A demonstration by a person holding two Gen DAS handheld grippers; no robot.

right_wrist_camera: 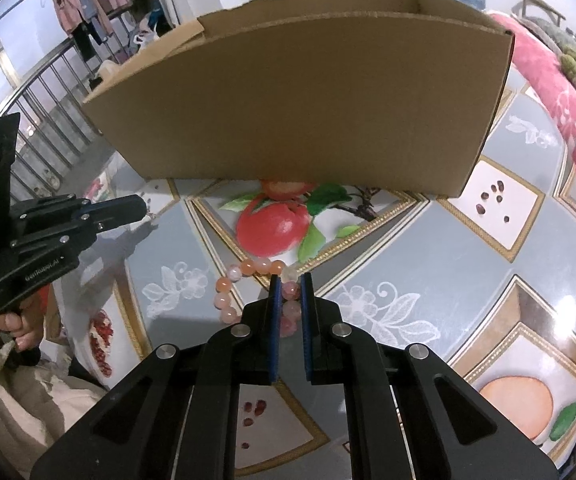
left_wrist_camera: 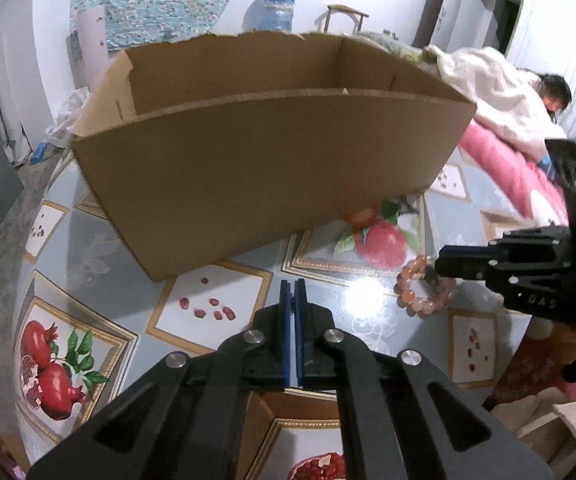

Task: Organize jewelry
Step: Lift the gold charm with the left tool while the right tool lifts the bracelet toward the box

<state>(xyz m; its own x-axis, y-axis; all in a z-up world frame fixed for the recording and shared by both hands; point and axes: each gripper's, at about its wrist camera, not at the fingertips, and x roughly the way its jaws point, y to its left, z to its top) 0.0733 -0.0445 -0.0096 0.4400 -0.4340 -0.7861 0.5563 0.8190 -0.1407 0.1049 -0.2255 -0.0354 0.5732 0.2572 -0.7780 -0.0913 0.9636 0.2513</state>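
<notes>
Between my right gripper's (right_wrist_camera: 289, 284) blue pads sits one side of the bracelet (right_wrist_camera: 247, 270), its peach and pink beads lying on the glossy table (right_wrist_camera: 428, 248); the jaws stand narrowly apart with beads in the gap, and I judge they are closing on the strand but cannot tell whether the pads already bite. I come in low and along the table so the pads straddle the ring rather than push it away. Off to that gripper's left, my left gripper (left_wrist_camera: 292, 286) hovers over bare table, pads pressed nearly together and holding nothing; from its own camera the bracelet lies ahead and to its right, under the other tool's tip. I keep it parked there, I think, so it stays clear of the pick. Just beyond the bracelet, straight ahead of both grippers, stands the open box (right_wrist_camera: 308, 92), its near wall facing me and its top cut away, likely so jewelry can be dropped in from above. Its floor is hidden from both cameras. Lifting the beads over that wall looks like the next demand.
</notes>
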